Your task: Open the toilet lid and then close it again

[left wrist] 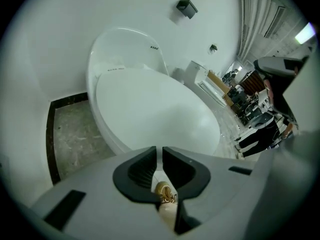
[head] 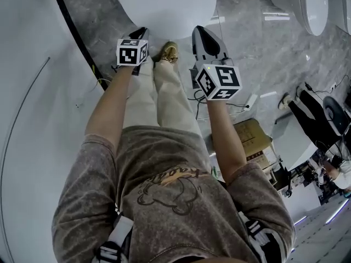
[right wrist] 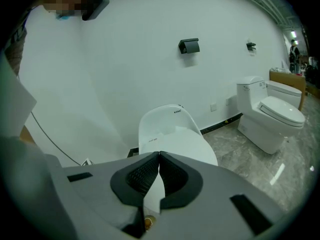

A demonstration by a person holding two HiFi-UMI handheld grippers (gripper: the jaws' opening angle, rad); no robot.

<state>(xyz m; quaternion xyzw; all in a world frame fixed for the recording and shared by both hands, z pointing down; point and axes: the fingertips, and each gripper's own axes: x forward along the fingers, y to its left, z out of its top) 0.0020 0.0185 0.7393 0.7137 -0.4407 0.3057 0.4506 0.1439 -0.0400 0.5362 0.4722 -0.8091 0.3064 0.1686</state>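
In the head view both grippers hang over the person's legs, short of the lid (head: 164, 1), which lies shut at the top edge. The left gripper (head: 143, 32) and right gripper (head: 200, 33) flank a shoe (head: 169, 52). In the left gripper view the jaws stand almost together with only a thin slit between them, gripping nothing, and the lid's front edge is just beyond. Set so narrow, they may fail to take the rim and skid off the smooth top. In the right gripper view the jaws are clenched on nothing, and the toilet (right wrist: 165, 121) sits farther off against the wall (right wrist: 125, 59). Lifted on one loose hold, the lid could slip and slam down.
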